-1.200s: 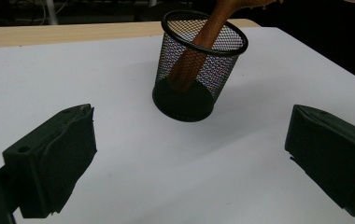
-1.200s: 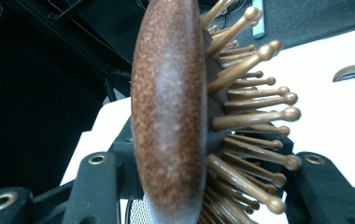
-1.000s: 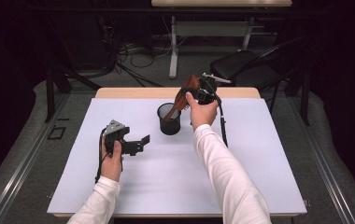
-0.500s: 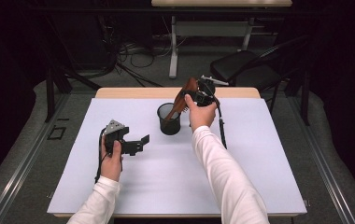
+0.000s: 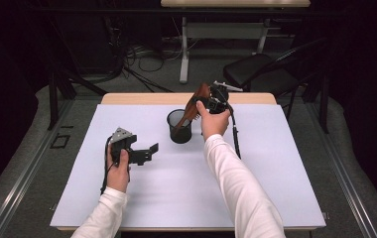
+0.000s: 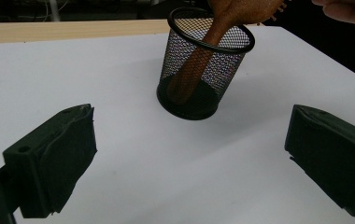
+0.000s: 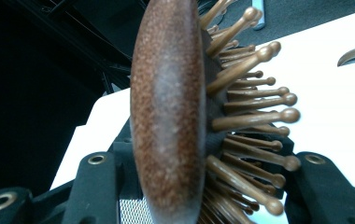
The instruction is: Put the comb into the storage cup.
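Near the surface's [image 5: 285,163] left edge, the left gripper [image 5: 149,151] hovers wide open and empty. Toward the back edge stands one mesh cup [image 5: 180,127]; one brush [image 5: 192,108] has its handle inside already, its head clamped in the right gripper [image 5: 207,102]. Release remains, I judge.

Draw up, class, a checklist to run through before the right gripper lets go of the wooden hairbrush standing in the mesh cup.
1. Handle inside mesh cup: ok, the handle end reaches the bottom.
2. Right gripper clamped on hairbrush head: ok, jaws shut on it.
3. Cup upright on the white table: ok.
4. Left gripper clear of the cup: ok, open and apart from it.
5. Brush will stay put once released: cannot tell; it leans on the rim.
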`<state>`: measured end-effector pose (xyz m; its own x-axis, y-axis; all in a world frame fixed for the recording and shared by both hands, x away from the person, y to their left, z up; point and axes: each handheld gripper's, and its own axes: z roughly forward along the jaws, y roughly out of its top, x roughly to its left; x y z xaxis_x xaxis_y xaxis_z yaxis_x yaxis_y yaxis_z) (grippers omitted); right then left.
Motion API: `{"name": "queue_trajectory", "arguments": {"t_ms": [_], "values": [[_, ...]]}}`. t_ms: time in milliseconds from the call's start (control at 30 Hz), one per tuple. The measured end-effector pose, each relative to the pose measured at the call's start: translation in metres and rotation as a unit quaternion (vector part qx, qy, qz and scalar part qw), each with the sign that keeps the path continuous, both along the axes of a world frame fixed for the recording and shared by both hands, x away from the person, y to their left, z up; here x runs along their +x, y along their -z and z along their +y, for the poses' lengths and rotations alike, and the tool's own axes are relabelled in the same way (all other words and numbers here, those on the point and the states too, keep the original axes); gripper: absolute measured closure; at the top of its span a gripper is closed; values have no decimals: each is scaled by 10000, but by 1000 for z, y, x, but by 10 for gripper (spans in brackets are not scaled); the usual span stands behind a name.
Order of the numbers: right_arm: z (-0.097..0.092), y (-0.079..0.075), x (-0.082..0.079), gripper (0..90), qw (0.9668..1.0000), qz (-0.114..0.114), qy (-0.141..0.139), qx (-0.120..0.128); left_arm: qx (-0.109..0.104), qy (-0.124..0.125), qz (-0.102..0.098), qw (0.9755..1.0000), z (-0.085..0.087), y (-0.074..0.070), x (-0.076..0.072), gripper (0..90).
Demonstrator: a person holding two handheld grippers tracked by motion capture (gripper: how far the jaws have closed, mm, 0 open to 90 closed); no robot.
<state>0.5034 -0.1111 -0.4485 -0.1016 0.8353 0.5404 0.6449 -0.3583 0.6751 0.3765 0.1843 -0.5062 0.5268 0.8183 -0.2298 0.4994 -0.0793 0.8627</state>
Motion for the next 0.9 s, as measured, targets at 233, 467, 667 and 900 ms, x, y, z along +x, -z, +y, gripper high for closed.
{"name": "queue_trajectory", "arguments": {"t_ms": [233,467,667,900], "values": [[-1,2,0,469,10000,56,14,31,4,-5,9,10000,0,0,0,22],[-2,3,0,469,10000,62,16,54,22,6,13,10000,0,1,0,23],[-2,2,1,469,10000,57,3,70,17,-2,16,10000,0,0,0,22],[-2,3,1,469,10000,56,8,76,15,-9,20,10000,1,1,0,22]]}}
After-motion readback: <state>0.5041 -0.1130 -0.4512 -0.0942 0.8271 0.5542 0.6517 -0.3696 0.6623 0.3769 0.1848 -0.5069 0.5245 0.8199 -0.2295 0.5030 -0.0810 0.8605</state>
